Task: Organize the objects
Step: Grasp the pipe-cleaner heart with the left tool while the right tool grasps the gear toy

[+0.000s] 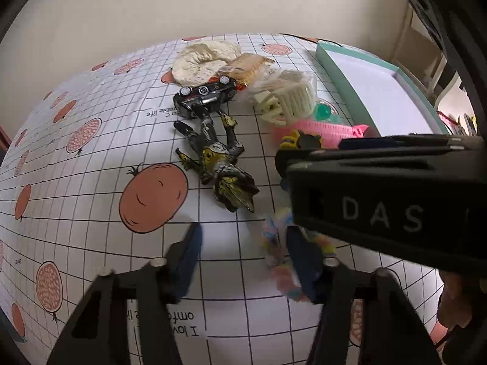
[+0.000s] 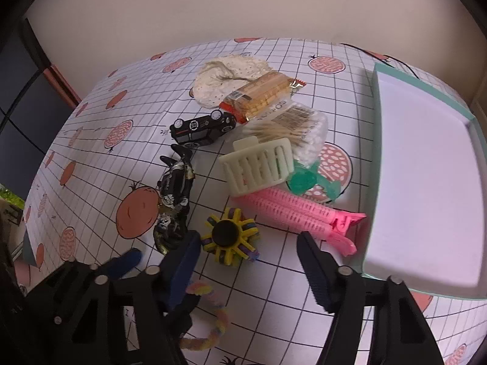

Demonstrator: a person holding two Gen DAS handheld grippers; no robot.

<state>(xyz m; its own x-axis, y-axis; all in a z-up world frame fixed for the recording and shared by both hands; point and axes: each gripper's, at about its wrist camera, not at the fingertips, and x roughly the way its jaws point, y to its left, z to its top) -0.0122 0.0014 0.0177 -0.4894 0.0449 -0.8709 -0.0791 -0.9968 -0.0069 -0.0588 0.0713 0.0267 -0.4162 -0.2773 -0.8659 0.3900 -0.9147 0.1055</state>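
Blocking much of the right side of the left wrist view: the black body of the right gripper (image 2: 249, 261), lettered "DAS", hiding most of the yellow spoked wheel toy (image 2: 229, 235) and the long pink plastic hair clip (image 2: 299, 211). Blurring near the left gripper (image 1: 243, 258): a pastel fuzzy loop of twisted chenille (image 2: 210, 319), partly covered by the right-hand fingertip (image 1: 304, 261), contact hard to make out. Lying empty along the right edge of the grid-printed tablecloth (image 1: 91, 182): a shallow teal-rimmed white tray (image 2: 426, 188), cut off by the frame. Crowding the middle of the cloth: a dark painted action figure (image 1: 216, 158), a black toy car (image 2: 202, 129), a cream plastic claw clip (image 2: 258, 167), a clear bag of cotton swabs (image 2: 292, 127), a wrapped biscuit pack (image 2: 261, 92), a cream knitted cloth (image 2: 225, 73) farthest away, a green translucent piece (image 2: 304, 179). Hovering low over the near cloth: both grippers, jaws spread wide, holding nothing, the right one just near the wheel toy. Barely showing at the lower right edge: part of a hand (image 1: 453, 301).
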